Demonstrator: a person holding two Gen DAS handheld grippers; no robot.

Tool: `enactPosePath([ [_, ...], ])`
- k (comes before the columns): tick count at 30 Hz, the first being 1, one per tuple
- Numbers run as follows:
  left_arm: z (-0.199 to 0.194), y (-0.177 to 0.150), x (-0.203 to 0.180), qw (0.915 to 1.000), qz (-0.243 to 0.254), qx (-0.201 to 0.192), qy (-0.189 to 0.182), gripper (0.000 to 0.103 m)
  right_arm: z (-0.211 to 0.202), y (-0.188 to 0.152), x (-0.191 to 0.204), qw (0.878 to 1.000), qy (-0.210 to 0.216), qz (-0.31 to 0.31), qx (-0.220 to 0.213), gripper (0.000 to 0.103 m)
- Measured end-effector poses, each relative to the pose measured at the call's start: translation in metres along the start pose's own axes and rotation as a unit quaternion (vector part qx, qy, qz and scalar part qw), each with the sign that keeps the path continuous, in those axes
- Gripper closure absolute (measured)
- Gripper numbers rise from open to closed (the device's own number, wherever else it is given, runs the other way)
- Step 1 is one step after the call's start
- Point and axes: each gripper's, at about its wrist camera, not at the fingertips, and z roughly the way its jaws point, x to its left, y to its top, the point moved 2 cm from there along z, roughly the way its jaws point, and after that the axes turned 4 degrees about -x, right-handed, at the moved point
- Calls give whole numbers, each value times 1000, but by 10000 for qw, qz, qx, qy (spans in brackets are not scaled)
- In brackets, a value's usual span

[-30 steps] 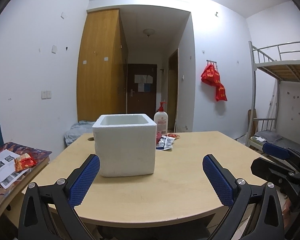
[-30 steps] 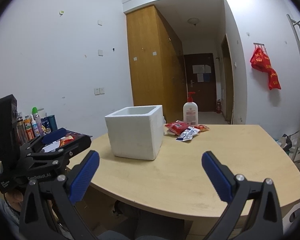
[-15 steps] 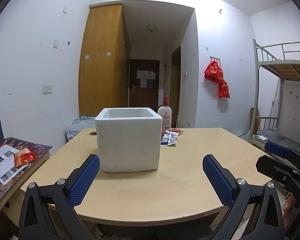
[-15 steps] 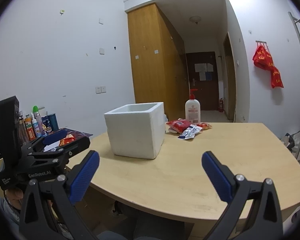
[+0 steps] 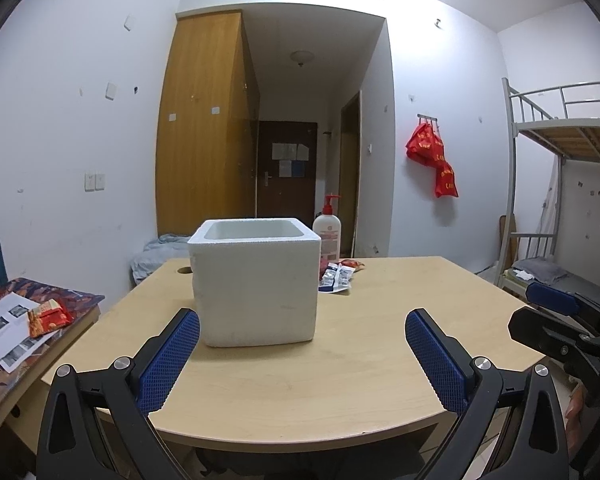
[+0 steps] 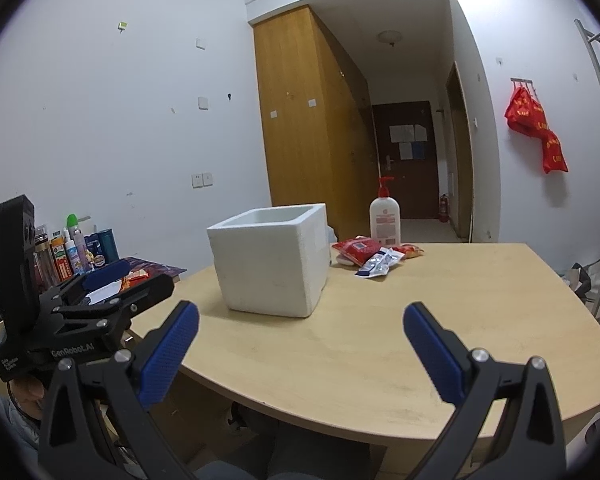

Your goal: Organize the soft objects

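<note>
White foam box [image 5: 256, 284] stands open-topped on the wooden counter [image 5: 360, 344]. Soft snack packets [image 6: 370, 256] lie in a loose pile behind it, beside the lotion pump bottle [image 6: 385, 220]. Left tongs [image 5: 302, 356] and right tongs [image 6: 300, 354] both spread wide, empty, short of the near counter edge.

Risks, judged: the packets are far off, so the reach passes close to the box, which looks light; a brush could shove it. Slick foil may slip from the pads. The bottle sits close enough to topple.
</note>
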Motion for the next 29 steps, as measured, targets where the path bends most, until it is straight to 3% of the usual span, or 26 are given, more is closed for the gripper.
enactPosePath([
  [29, 1, 1, 2, 10000, -14, 4, 45, 0, 3, 0, 2, 10000, 28, -2, 43, 0],
])
